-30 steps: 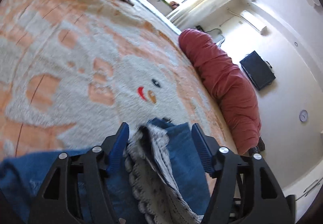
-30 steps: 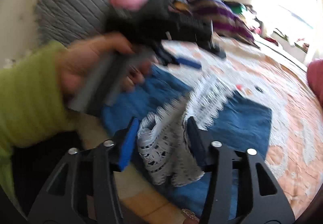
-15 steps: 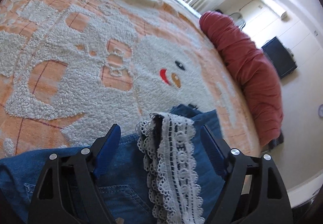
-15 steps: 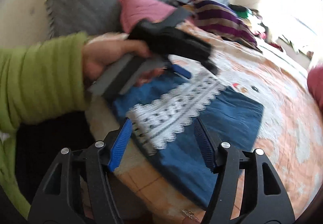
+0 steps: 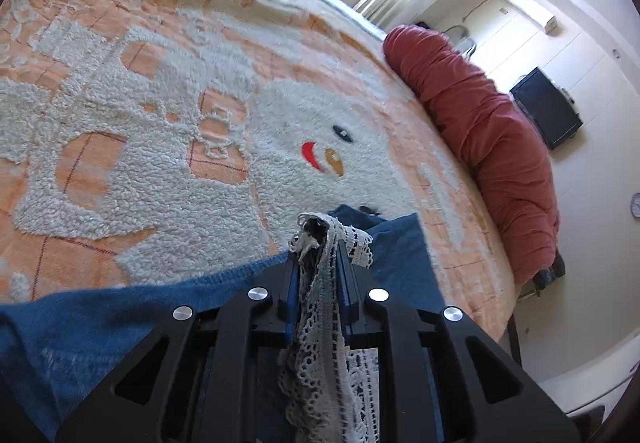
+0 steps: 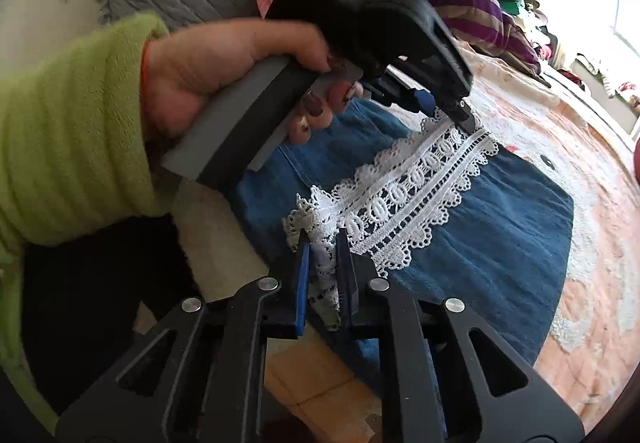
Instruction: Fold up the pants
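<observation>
Sunlit bedroom; an orange-and-white snowman blanket is covering the bed. We are gripping the lace trim of the blue denim pants lying on the bed's near edge. Our left hand-held gripper and right hand-held gripper are both pinching lace, jaws narrow. We are judging the fold mid-way; next, carrying the trimmed edge across evenly. Our left hand is angling downward, wrist level.
</observation>
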The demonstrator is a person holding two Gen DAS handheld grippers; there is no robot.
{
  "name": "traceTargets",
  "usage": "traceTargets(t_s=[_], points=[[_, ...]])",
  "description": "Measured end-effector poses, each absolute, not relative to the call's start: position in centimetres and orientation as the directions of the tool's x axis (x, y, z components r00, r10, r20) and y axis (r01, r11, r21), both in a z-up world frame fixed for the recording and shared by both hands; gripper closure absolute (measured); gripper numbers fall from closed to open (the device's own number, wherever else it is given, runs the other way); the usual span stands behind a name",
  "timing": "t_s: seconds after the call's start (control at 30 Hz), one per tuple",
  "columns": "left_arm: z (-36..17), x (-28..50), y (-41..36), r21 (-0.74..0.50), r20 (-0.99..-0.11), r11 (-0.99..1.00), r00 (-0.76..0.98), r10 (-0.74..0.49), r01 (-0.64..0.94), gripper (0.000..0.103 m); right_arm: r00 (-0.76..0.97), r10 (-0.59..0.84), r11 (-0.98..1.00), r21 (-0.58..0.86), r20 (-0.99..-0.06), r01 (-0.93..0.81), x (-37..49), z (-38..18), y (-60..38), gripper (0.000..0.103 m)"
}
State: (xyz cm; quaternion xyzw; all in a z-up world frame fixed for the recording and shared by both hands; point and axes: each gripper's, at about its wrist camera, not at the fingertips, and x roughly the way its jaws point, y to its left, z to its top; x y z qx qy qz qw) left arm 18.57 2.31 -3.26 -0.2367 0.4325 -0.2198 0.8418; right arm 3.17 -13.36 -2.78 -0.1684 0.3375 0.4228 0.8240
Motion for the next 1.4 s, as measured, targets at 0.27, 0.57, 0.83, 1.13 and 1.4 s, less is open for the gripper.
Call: traceTargets(t_s=[0.27, 0.57, 0.83, 1.13, 1.4], points=[[-4.1, 19.0, 2.1, -0.519, -0.672, 0.842, 0.539, -0.508, 0.146, 0.085, 0.382, 0.597, 0.564, 0.032, -0.705, -0.825, 2.9, -3.1, -12.9, 0.087], [-5.1, 20.0, 2.0, -0.528, -0.664, 0.837, 0.545, -0.511, 0.142, 0.054, 0.364, 0.68, 0.553, 0.12, -0.636, -0.824, 3.1, -1.5, -14.7, 0.068], [-0.3, 15.5, 1.9, -0.438, -0.62, 0.879, 0.645, -0.447, 0.189, 0.036, 0.464, 0.642, 0.68, 0.173, -0.61, -0.713, 4.5, -0.2, -19.2, 0.068], [-1.0, 8.1, -0.8, -0.298, -0.695, 0.921, 0.605, -0.389, 0.249, 0.035, 0.438, 0.47, 0.792, 0.147, -0.766, -0.593, 6.6, -3.5, -20.5, 0.068], [-4.7, 4.8, -3.9, -0.094, -0.787, 0.947, 0.56, -0.26, 0.309, 0.042, 0.402, 0.42, 0.821, 0.152, -0.814, -0.551, 7.1, -5.3, -21.2, 0.062]])
